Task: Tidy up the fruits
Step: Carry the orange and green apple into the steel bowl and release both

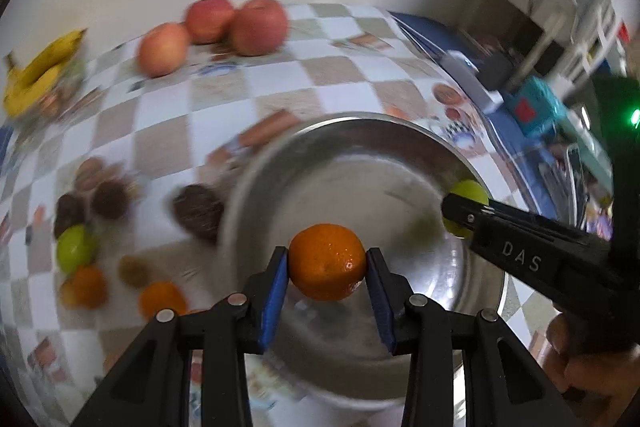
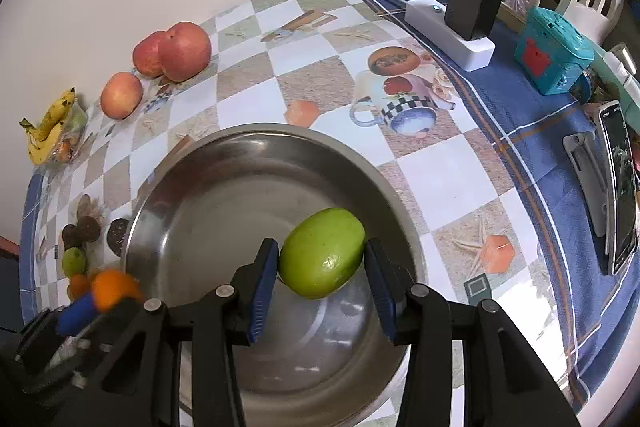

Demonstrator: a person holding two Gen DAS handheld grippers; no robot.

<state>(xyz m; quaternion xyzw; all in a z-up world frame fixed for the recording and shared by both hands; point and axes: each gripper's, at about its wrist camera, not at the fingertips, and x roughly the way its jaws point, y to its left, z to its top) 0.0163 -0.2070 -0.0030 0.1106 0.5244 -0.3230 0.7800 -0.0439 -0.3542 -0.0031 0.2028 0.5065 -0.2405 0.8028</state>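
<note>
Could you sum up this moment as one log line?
left gripper: holds orange | right gripper: holds green fruit | both over steel bowl, empty

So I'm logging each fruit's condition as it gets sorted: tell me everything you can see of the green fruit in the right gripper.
The green fruit is a smooth, glossy, yellow-green oval with a small pale glint low on its skin and no visible damage. It is tilted, one end up to the right, clamped between the blue pads of the right gripper, above the inside of the metal bowl without touching it.

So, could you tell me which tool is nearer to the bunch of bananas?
Left. The left tool holds an orange over the bowl's side facing the bananas; the right tool sits over the far side.
</note>
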